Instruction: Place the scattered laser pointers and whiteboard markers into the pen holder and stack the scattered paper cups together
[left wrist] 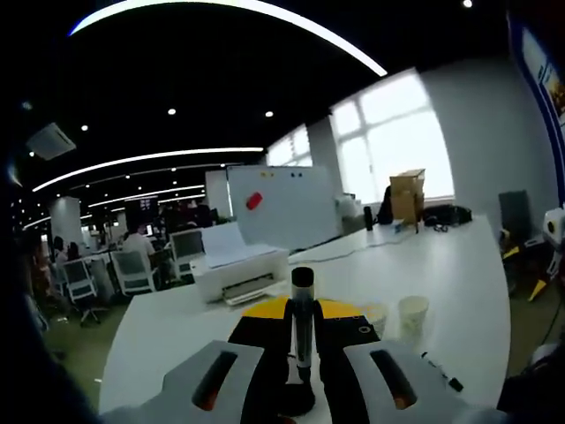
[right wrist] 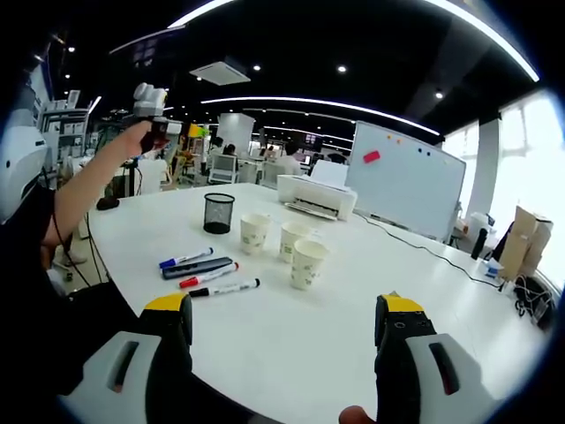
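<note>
Up high, the left gripper (left wrist: 303,371) stands raised above the white table (left wrist: 459,265), jaws pinching a black marker (left wrist: 303,322) upright. Seen from the right gripper view, a person's arm holds it aloft. The right gripper (right wrist: 282,331) hangs wide apart over the table, facing three paper cups (right wrist: 284,243), the mesh pen holder (right wrist: 218,213) and four pens (right wrist: 207,272) lying loose

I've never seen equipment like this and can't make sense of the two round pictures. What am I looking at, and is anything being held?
A person holds a two-jaw gripper in each hand, each carrying a fisheye camera that looks along its jaws. In the left gripper view, the left gripper is shut on a black pen-like item, raised above the white table. In the right gripper view, the right gripper is open and empty. Ahead lie four markers, a mesh pen holder and three paper cups.
</note>
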